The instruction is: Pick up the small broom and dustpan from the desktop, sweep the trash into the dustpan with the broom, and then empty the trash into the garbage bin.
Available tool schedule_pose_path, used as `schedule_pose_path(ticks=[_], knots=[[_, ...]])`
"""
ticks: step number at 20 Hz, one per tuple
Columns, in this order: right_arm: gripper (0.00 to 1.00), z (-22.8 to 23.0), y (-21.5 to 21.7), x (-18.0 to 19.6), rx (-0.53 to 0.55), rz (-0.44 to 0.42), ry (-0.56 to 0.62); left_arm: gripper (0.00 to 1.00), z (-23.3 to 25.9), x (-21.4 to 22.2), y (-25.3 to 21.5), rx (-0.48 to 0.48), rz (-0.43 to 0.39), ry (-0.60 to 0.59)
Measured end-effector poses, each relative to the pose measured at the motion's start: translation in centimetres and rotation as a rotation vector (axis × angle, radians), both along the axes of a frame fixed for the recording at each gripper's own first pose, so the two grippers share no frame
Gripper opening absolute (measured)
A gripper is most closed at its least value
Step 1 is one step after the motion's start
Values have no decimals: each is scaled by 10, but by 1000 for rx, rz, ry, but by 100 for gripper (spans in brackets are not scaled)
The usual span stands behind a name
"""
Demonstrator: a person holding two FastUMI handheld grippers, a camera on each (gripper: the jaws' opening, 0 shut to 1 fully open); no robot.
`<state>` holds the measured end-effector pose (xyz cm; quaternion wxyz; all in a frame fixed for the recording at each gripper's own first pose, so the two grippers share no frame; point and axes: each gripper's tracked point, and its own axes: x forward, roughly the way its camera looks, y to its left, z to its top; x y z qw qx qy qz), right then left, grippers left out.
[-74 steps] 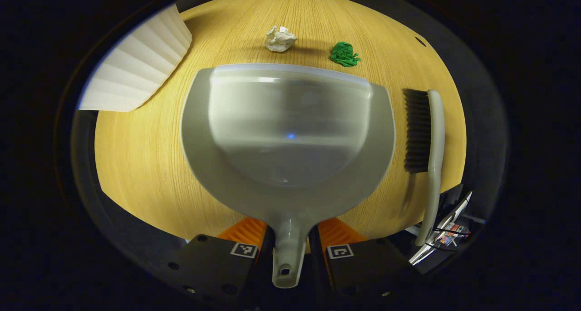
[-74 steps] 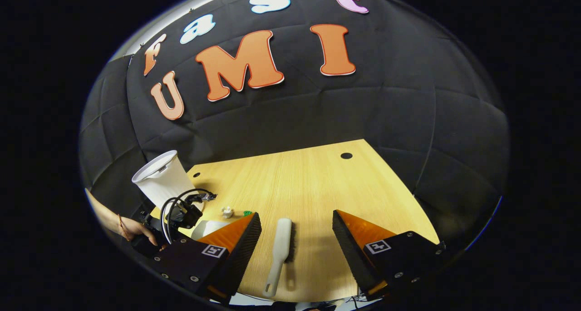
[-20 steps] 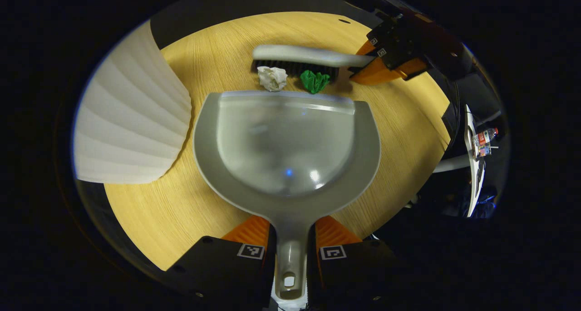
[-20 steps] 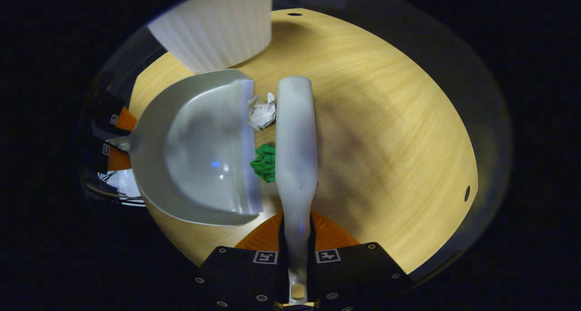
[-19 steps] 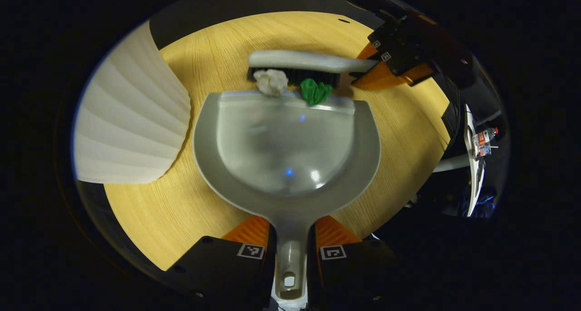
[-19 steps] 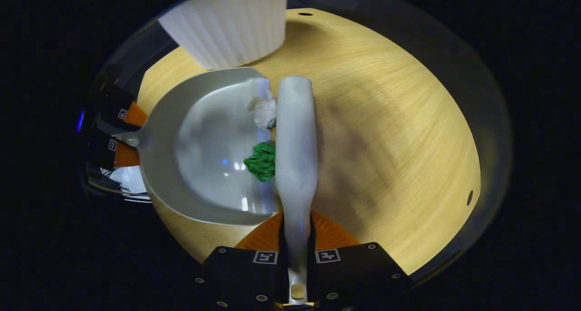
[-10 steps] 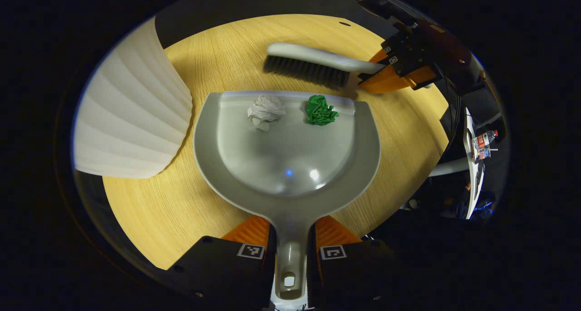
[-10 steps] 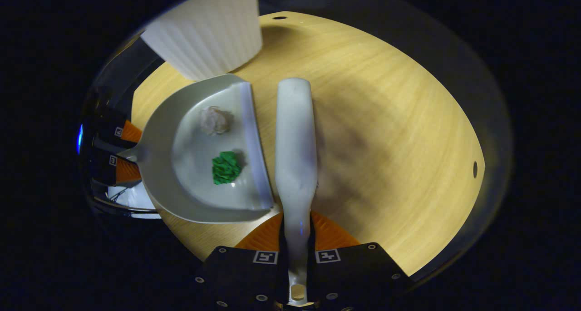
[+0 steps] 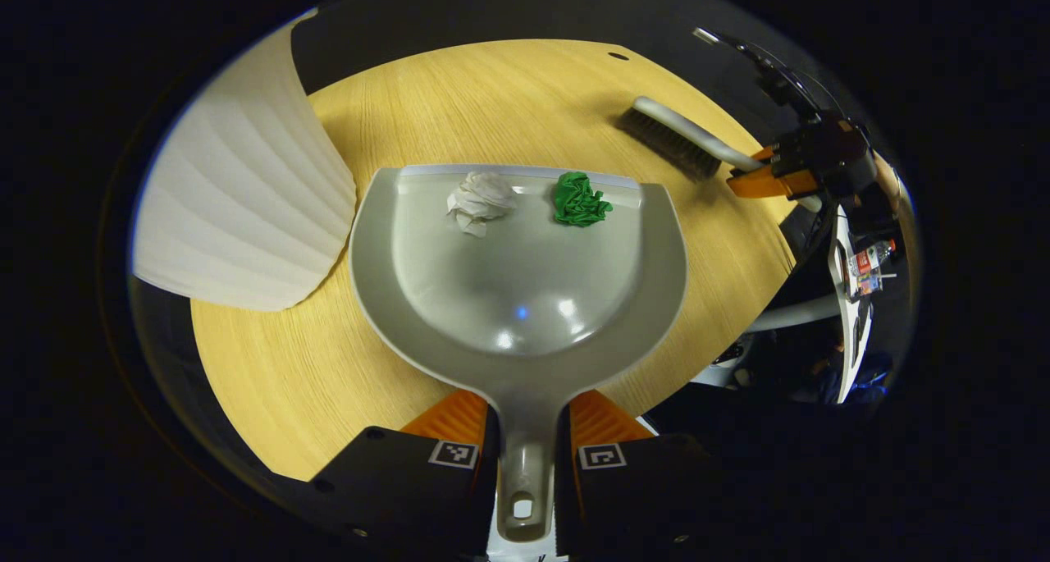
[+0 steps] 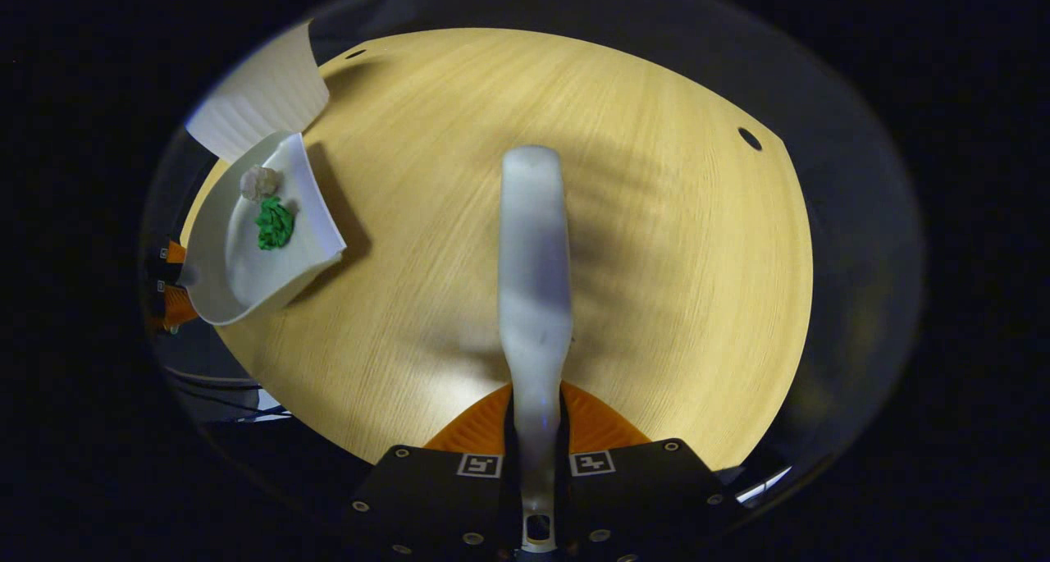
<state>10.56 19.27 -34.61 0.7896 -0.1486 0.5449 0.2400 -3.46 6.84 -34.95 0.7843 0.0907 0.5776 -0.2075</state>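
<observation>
Dustpan (image 9: 525, 291) sits level over the wooden desktop (image 9: 328, 365), handle clamped between both fingers of the left gripper (image 9: 525, 431) at the near edge of the left gripper view. White paper wad (image 9: 480, 201) and green wad (image 9: 579, 200) both lie inside the pan, just behind its far lip, side by side, not touching. White ribbed garbage bin (image 9: 238, 209) stands left of the pan, its wall just beside the pan's left rim; can't tell if they touch. Broom (image 10: 535, 258) is gripped by its handle in the right gripper (image 10: 537, 455), both fingers pressed on it, head pointing straight ahead, bristles facing down at the desktop. From the left gripper view the broom sits far right, near the desk's right edge, well apart from the pan, head angled toward the desk centre. In the right gripper view the pan and bin are off at the far left. Open wood between pan and broom; desk edge lies close behind the bin.
</observation>
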Motion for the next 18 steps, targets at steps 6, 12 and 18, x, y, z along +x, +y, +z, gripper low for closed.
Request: schedule_pose_path(ticks=[6,12,18], knots=[[15,2,-2,10,31,-22,15,30,9,5,13,-11,-118,-8],[15,-2,-3,3,56,-5,20,30,81,23,41,4,-267,-40],[15,-5,-2,1,65,26,35,30,160,52,83,-23,-196,-80]])
